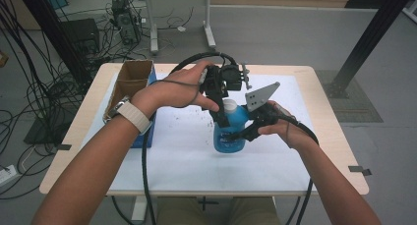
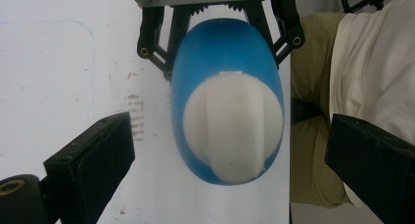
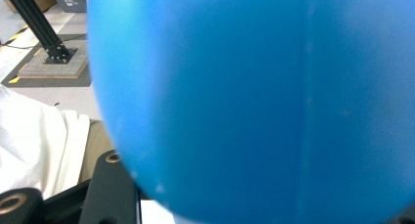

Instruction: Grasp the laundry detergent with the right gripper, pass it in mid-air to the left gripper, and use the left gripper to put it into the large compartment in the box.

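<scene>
From the high view, your right gripper [image 1: 244, 131] pinches the body of the blue bottle [image 1: 230, 132], which stands upright near the middle of the white sheet [image 1: 172, 151] on the table [image 1: 330, 136]; your left gripper [image 1: 222, 114] comes down from above beside the white cap [image 1: 229, 105], and a cardboard box [image 1: 129, 82] sits well apart at the table's left edge.

In the left gripper view you look straight down on the bottle [image 2: 226, 62] and its cap [image 2: 233, 123]; your own jaws stand spread wide on either side of the cap, touching nothing, while the right gripper [image 2: 220, 48] at the top of the view clamps the bottle's far shoulder.

In the right gripper view the bottle's blue wall [image 3: 254, 101] sits right against the lens; one jaw shows at the lower left pressed to it, so the grip looks firm, though the other jaw is hidden.

You seem to be at the step of steadying the bottle and lining up on the cap; the next move likely calls for lowering the left gripper so both jaws flank the cap squarely, closing on it, then turning while your right hand holds the body from twisting or tipping.
</scene>
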{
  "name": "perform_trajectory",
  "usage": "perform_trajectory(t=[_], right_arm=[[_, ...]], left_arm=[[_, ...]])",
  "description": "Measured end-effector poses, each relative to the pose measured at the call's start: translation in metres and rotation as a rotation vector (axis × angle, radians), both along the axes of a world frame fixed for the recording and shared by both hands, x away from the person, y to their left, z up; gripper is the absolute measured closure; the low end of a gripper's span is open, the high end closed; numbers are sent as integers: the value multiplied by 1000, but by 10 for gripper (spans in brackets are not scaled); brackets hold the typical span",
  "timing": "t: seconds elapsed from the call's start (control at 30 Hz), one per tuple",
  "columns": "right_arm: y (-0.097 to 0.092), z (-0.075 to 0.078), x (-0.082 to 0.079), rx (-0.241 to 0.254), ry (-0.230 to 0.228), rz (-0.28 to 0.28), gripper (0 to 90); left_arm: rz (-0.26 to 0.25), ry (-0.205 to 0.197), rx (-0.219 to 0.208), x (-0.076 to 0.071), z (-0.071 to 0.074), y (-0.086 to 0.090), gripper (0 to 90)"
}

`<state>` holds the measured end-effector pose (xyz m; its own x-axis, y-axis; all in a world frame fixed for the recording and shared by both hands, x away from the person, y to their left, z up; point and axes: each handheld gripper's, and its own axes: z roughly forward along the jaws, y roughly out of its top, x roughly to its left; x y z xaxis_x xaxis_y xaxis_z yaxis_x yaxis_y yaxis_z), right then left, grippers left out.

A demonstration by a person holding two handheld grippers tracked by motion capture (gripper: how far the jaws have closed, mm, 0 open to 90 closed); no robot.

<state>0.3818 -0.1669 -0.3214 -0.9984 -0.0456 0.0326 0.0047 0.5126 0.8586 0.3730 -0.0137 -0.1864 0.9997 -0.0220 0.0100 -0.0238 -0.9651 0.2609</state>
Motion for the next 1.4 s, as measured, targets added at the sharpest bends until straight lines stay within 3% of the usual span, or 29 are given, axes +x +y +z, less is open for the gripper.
perform_trajectory(t=[1.4], right_arm=[[4, -2, 0, -10, 16, 12, 431]], left_arm=[[8, 0, 12, 2, -4, -1, 55]])
